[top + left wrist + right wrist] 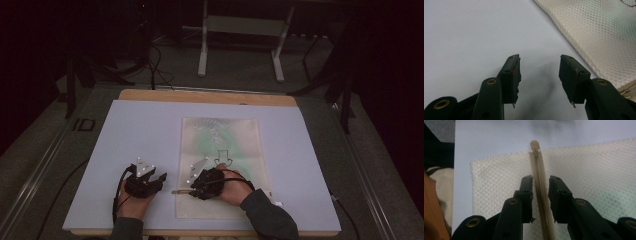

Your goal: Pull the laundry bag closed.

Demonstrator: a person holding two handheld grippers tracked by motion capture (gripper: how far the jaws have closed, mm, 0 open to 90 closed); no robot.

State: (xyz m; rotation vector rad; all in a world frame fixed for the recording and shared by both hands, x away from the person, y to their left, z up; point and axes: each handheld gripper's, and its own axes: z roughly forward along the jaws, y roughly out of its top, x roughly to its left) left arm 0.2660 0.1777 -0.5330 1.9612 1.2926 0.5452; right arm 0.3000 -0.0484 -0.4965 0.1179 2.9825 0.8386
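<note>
Two grippers work low on the table [150, 130] in the high view, near the person's edge. A flat mesh zipper pouch [220, 150] lies on the pale table cover, its long side running away from the person, a green print showing through it. The right gripper [194, 190] sits over the pouch's near end, pointing left along the zipper strip [180, 191], whose tip pokes just past the pouch's left edge. The left gripper [161, 179] rests on bare cover just beside that edge.

Seen from the left gripper view, the left gripper's fingers [511, 72] stand released, wide apart, with nothing between them but the table cover. The pouch's mesh [596, 32] fills the upper right, near the right-hand finger but apart from it.

From the right gripper view, the right gripper's fingers [526, 195] straddle the zipper strip [540, 180], one on each side. They look close to it, but a thin gap seems to show on each side, so I cannot tell whether they grip it. The zipper pull [534, 145] lies ahead at the pouch's edge.

My judgement: the step in hand is taking hold of the zipper to open the pouch. Next, the right gripper should close firmly on the pull while the left pins the pouch's corner.
</note>
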